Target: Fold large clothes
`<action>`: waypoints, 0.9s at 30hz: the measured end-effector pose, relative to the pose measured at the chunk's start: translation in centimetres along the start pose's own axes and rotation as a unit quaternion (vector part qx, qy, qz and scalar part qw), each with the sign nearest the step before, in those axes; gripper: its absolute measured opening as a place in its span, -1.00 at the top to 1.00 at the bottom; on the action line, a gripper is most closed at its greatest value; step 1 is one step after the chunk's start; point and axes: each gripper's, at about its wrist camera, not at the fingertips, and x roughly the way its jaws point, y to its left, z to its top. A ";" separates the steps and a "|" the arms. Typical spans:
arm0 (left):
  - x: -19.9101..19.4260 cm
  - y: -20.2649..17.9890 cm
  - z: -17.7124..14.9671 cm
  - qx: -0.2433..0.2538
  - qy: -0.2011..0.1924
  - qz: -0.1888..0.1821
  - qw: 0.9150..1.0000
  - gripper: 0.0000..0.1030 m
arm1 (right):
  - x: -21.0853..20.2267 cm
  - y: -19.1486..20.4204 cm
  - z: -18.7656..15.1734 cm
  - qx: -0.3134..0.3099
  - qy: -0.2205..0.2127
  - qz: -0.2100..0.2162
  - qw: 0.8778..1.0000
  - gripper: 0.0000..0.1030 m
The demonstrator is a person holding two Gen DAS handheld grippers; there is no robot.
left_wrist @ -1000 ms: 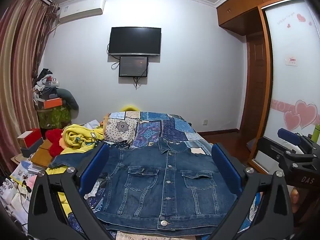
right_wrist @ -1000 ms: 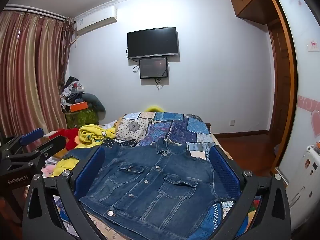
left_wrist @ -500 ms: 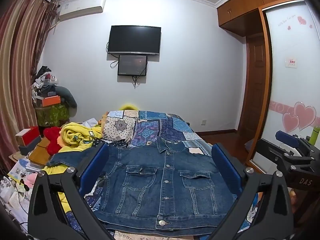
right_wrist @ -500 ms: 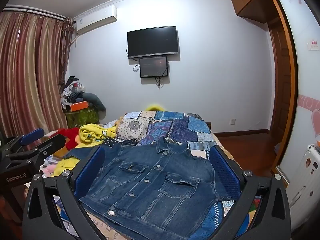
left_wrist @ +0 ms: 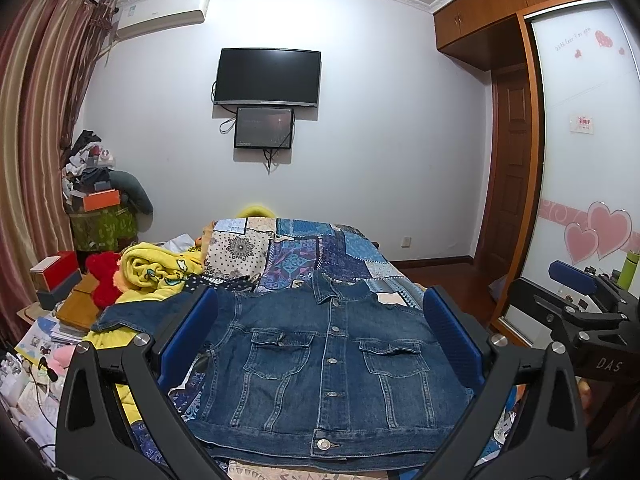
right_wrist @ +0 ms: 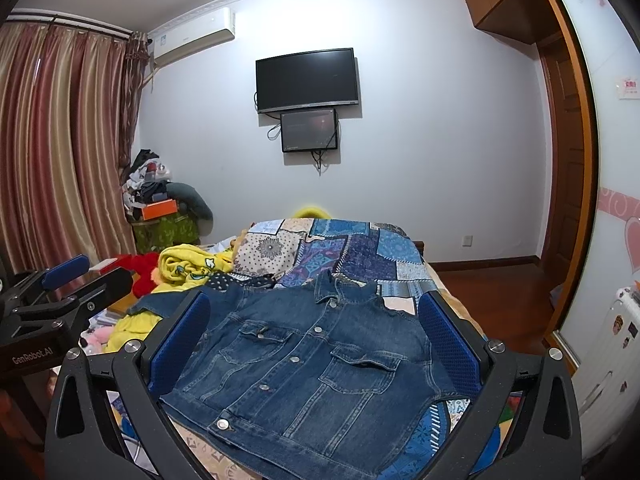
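A blue denim jacket (left_wrist: 328, 356) lies buttoned and front-up on the bed, collar toward the far wall, one sleeve spread out to the left. From the right wrist view the same denim jacket (right_wrist: 316, 364) looks slightly turned. My left gripper (left_wrist: 320, 332) hovers over it, open, its blue pads wide apart with nothing between them. My right gripper (right_wrist: 312, 332) is open too and holds nothing. Each gripper shows at the edge of the other's view: the right gripper (left_wrist: 580, 312) at the right, the left gripper (right_wrist: 60, 300) at the left.
A patchwork quilt (left_wrist: 320, 252) covers the bed (right_wrist: 404, 304). A yellow blanket (left_wrist: 156, 270) and a red plush toy (left_wrist: 106, 276) pile up at the bed's left. Boxes and books (left_wrist: 60, 280) crowd the left side. A wardrobe with heart stickers (left_wrist: 592, 200) stands on the right.
Both views have shifted only slightly; the jacket lies the same and both grippers stay open.
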 end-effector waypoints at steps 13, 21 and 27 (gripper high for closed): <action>0.1 0.0 -0.1 0.000 0.000 -0.001 1.000 -1.00 | 0.1 -0.1 0.1 0.001 0.001 0.001 1.000 -1.00; 0.1 0.0 -0.2 0.000 0.000 -0.001 1.000 -1.00 | 0.4 -0.1 0.0 0.000 0.001 0.000 1.000 -1.00; 0.3 0.1 -0.4 -0.002 0.001 -0.001 1.000 -1.00 | 0.4 -0.1 0.1 0.001 0.001 0.000 1.000 -1.00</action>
